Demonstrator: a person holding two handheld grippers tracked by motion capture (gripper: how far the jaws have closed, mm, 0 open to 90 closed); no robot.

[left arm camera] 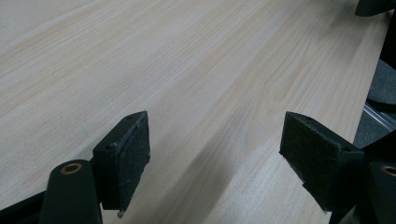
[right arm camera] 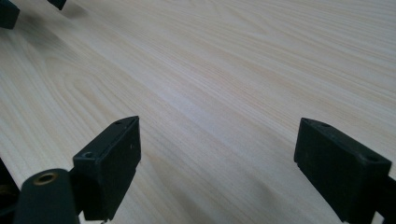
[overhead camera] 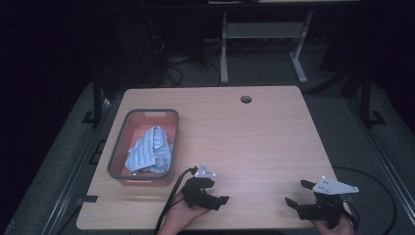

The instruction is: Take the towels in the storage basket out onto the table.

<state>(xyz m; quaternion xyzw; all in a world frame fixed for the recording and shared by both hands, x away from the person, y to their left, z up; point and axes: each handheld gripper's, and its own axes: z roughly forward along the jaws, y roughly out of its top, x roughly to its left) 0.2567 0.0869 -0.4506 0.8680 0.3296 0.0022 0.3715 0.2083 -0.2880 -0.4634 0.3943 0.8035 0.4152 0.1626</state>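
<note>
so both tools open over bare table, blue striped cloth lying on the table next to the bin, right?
Not quite. The blue striped cloth lies inside the bin, not beside it, as the high view shows. The rest holds: left tool and right tool are both open over bare table.

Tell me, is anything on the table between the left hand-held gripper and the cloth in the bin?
Only the bin's own wall. The left hand-held gripper, jaws open and empty, sits just right of the bin near its front corner. The cloth lies inside, so the rim must be cleared; the table between is bare.
</note>
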